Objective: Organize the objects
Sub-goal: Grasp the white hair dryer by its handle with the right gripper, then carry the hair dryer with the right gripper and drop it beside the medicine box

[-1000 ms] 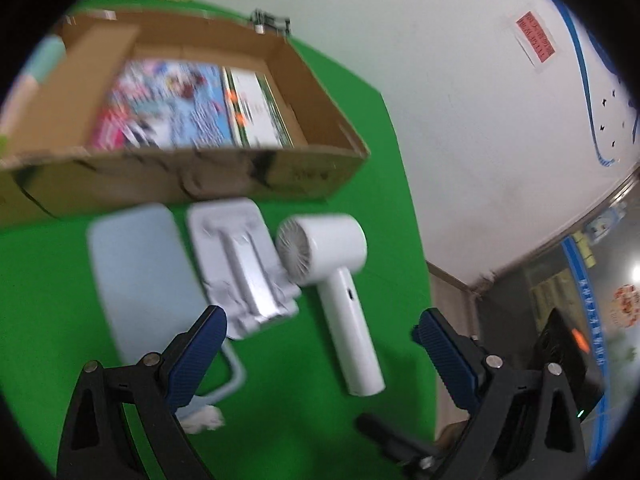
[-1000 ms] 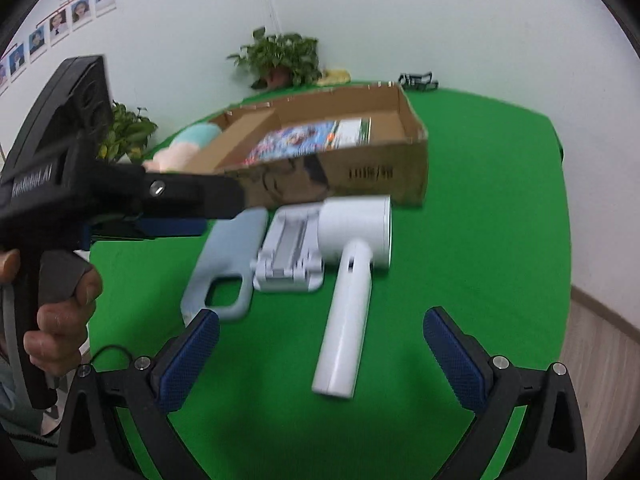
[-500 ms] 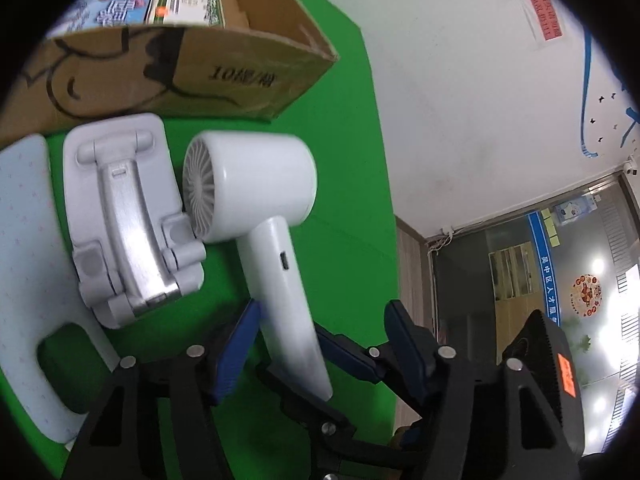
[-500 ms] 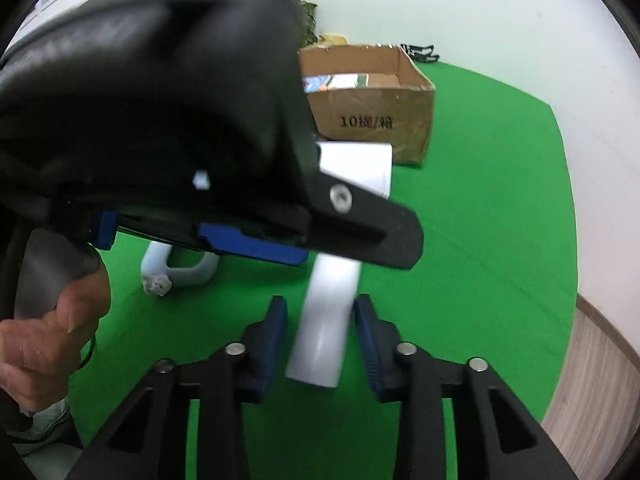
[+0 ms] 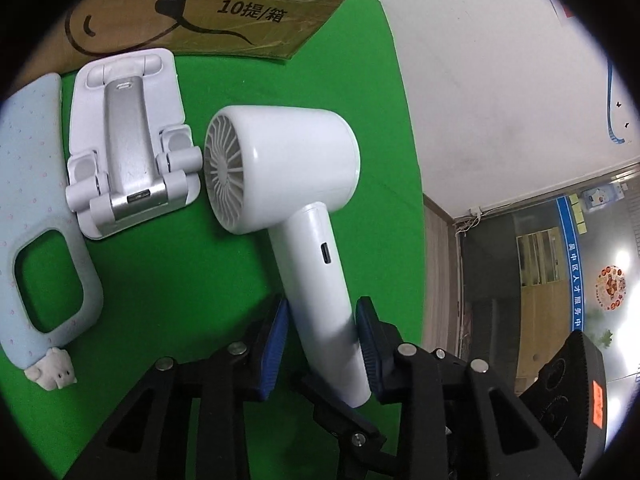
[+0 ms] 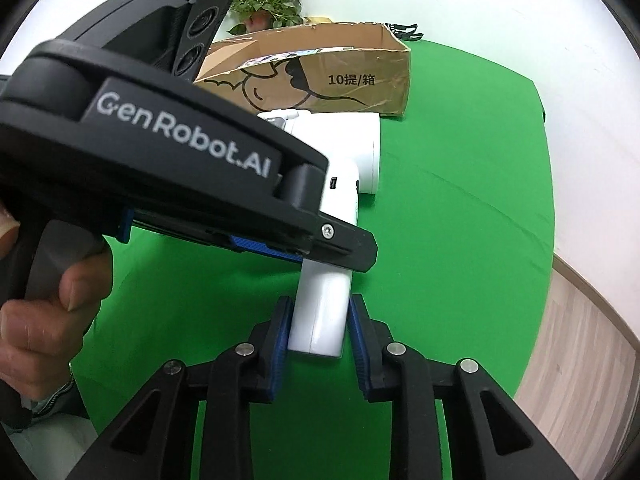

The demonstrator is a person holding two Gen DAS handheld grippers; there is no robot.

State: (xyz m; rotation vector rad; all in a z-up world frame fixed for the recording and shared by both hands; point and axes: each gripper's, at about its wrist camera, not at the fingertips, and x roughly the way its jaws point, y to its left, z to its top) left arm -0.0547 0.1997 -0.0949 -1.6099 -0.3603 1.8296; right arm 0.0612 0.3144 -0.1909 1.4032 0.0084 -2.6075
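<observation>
A white handheld fan (image 5: pixel 280 160) lies on the green table (image 5: pixel 180 264), its handle pointing toward me. My left gripper (image 5: pixel 322 320) straddles the lower handle. Its jaws are closing: the right pad is at the handle, and a thin gap shows at the left pad (image 5: pixel 278 320). In the right wrist view the fan (image 6: pixel 344 148) runs away from me and my right gripper (image 6: pixel 320 320) is shut on the handle's end. The left gripper's near finger (image 6: pixel 340 240) crosses the handle just above that grip.
A cardboard box (image 5: pixel 248 20) stands right behind the fan's head. A white folding stand (image 5: pixel 128 136) and a pale blue board with a handle hole (image 5: pixel 36 200) lie left of the fan. The table's edge (image 6: pixel 548 240) is to the right. A person's hand (image 6: pixel 48 312) holds the left gripper.
Both grippers dropped toward the fan and went from wide open to narrow. The right one closed on the handle's end. The left one came around the handle higher up.
</observation>
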